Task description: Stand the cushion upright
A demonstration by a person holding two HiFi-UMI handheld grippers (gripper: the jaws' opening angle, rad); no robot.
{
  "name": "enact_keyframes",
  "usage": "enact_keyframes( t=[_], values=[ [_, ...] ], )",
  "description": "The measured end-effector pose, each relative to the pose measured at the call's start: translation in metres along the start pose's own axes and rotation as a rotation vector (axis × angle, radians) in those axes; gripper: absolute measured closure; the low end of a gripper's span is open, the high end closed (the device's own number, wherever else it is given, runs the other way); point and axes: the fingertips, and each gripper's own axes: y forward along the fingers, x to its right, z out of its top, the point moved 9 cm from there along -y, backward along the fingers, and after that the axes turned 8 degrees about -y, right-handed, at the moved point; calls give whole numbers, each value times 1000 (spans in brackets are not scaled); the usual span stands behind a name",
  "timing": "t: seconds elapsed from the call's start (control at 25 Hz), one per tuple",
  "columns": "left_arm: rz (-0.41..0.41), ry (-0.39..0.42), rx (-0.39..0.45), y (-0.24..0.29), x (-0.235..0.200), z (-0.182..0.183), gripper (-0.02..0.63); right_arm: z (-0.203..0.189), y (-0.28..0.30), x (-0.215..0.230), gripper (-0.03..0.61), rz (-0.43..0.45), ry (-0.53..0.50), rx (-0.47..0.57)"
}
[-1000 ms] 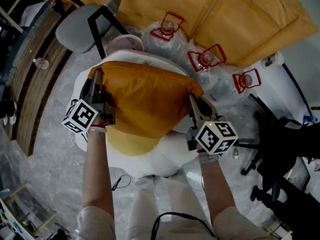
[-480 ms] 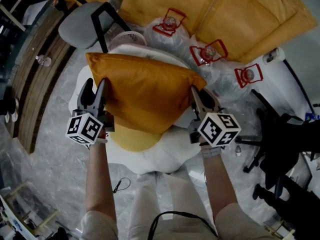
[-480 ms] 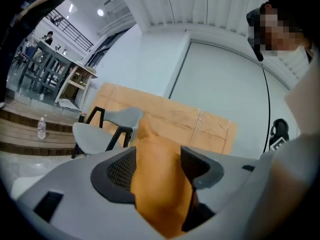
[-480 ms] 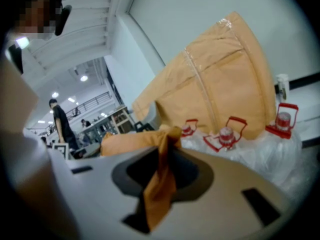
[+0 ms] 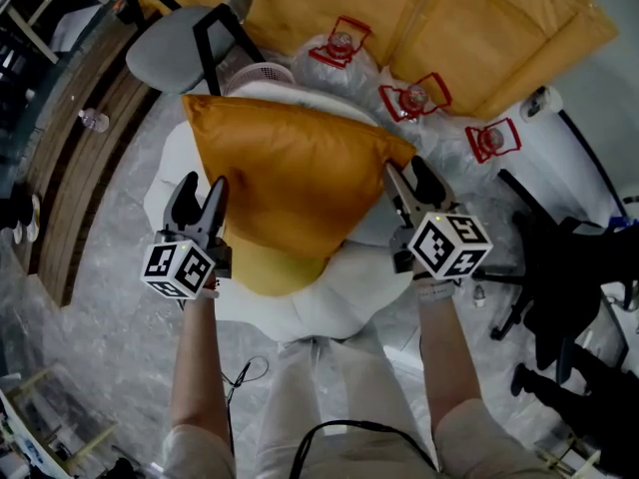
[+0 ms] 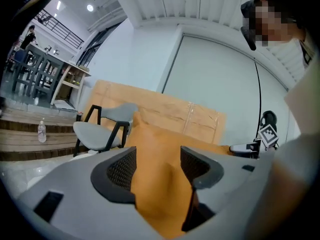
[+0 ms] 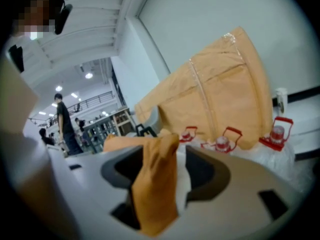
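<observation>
Orange cushion (image 5: 290,183) propped up on white padded seat (image 5: 329,307), broad face toward head camera, top edge near grey chair (image 5: 185,48). Left tongs (image 5: 202,188) at cushion's lower left edge. Jaws spread, having just opened. Cushion fabric lies between them, not pinched. Right tongs (image 5: 407,171) at cushion's right corner. Jaws spread, just opened too. Corner hangs loose in gap, nearer left jaw, clear of right one.

no text, label or number is legible.
</observation>
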Motion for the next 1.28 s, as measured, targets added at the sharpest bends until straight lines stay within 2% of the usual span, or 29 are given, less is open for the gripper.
enact_keyframes(
  t=[0.2, 0.32, 0.44, 0.6, 0.64, 0.84, 0.96, 1.12, 1.28],
  values=[
    [-50, 27, -32, -22, 11, 0, 333, 1, -26, -17, 327, 1, -58, 12],
    [-97, 8, -30, -39, 23, 7, 333, 1, -45, -33, 327, 19, -78, 14],
    [-161, -9, -30, -51, 30, 14, 334, 0, -60, -56, 328, 65, -119, 14],
    [-234, 13, -52, -72, 46, 23, 352, -7, -76, -93, 336, 148, -154, -16],
    [-247, 25, -45, -77, 50, 26, 372, -7, -80, -103, 350, 165, -167, -19],
    [-295, 36, -10, -107, 70, 40, 508, -5, -102, -150, 510, 229, -225, -20],
    [-308, 40, -18, -127, 83, 48, 577, -2, -117, -176, 539, 262, -271, -22],
    [-340, 30, -68, -149, 95, 51, 589, 8, -134, -204, 561, 300, -363, -3],
    [-355, 1, -95, -179, 109, 54, 589, 12, -159, -227, 563, 341, -354, -31]
  ],
)
